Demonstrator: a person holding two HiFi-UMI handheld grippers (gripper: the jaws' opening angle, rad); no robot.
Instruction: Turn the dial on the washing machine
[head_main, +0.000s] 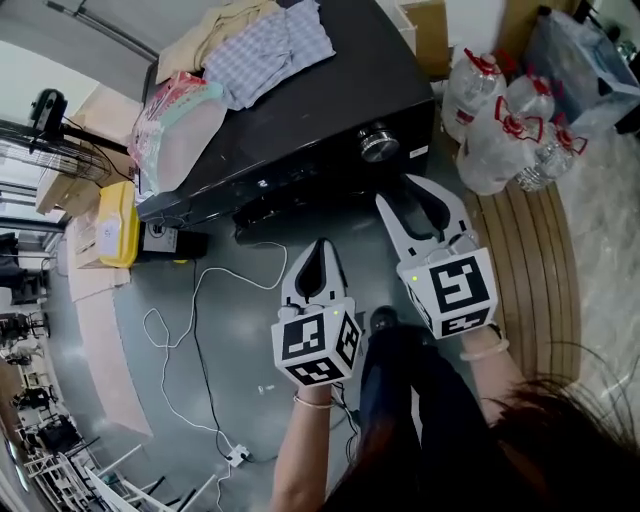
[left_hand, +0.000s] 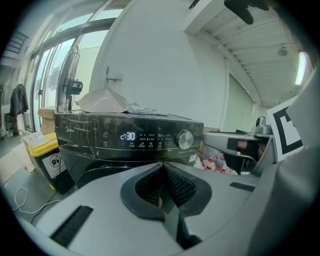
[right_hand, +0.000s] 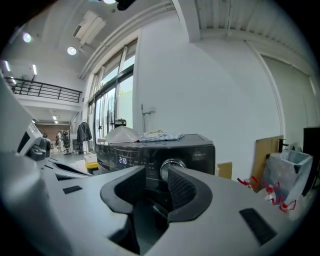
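The black washing machine stands ahead of me, its lit control panel facing me. Its silver dial sits at the panel's right end. My right gripper is held just short of the dial and a little below it, jaws open and empty. In the right gripper view the dial shows between the two pads, untouched. My left gripper hangs lower and to the left, shut with nothing in it. From the left gripper view the dial lies up and right of the shut gripper.
Folded clothes and a plastic bag lie on the machine's top. A yellow bin stands left of it. Large water bottles crowd the right side. A white cable trails over the floor to a plug strip.
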